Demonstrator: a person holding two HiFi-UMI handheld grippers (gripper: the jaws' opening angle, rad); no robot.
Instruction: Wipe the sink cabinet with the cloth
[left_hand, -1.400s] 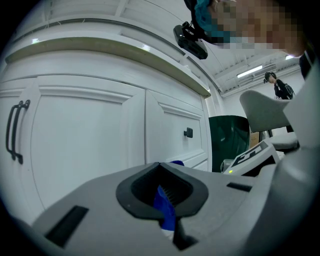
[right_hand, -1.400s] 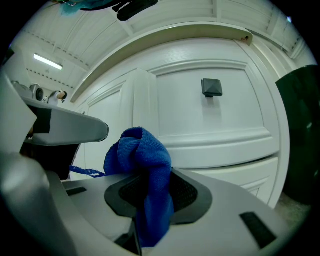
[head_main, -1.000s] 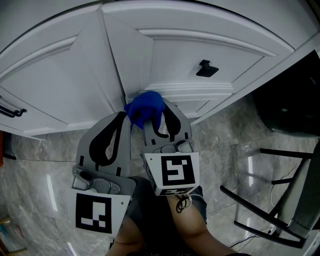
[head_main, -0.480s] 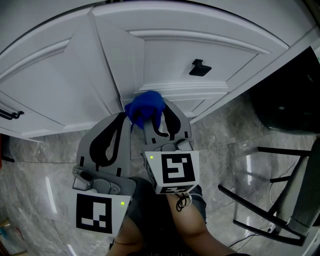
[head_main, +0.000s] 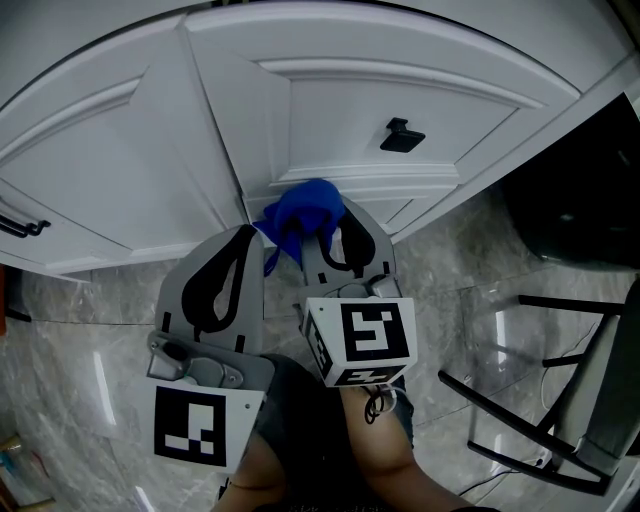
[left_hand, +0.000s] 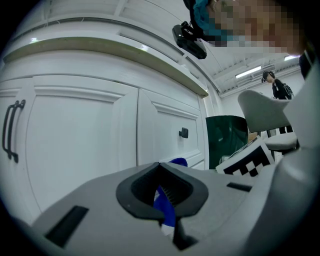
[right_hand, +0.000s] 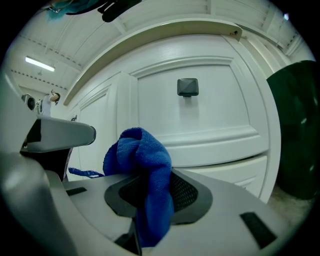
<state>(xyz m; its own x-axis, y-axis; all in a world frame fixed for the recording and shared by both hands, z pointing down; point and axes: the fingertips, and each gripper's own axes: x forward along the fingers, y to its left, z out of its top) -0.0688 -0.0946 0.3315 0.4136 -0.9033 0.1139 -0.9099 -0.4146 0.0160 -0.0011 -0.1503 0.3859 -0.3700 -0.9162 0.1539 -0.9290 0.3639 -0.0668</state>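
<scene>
1. The right gripper (head_main: 320, 228) is clamped on a bunched blue microfibre cloth (head_main: 305, 208). In the right gripper view the wad rises out of the closed black pads and flops over them (right_hand: 145, 155).
2. The left gripper (head_main: 247, 236) lies just beside the right one, on its left and roughly parallel to it. Its jaws are drawn together, and in the left gripper view a thin strip of the cloth (left_hand: 165, 212) with a white tag shows between the pads. The strip is a trailing corner of the same wad.
3. The cloth sits at the foot of the white panelled sink cabinet (head_main: 120, 150), near the seam between two doors. It is low on the right-hand door, against its bottom moulding. Whether the fabric presses on the paint cannot be told.
4. A black square knob (head_main: 402, 135) sits on that door, above and to the right of the cloth and well apart from it.
5. A black bar handle (head_main: 25, 225) shows at the far left edge, on another door.
6. Both grippers hang over a grey marbled tile floor (head_main: 100, 330).
7. At the right stand a dark bin (head_main: 570, 190) and a black metal frame (head_main: 530, 400).
</scene>
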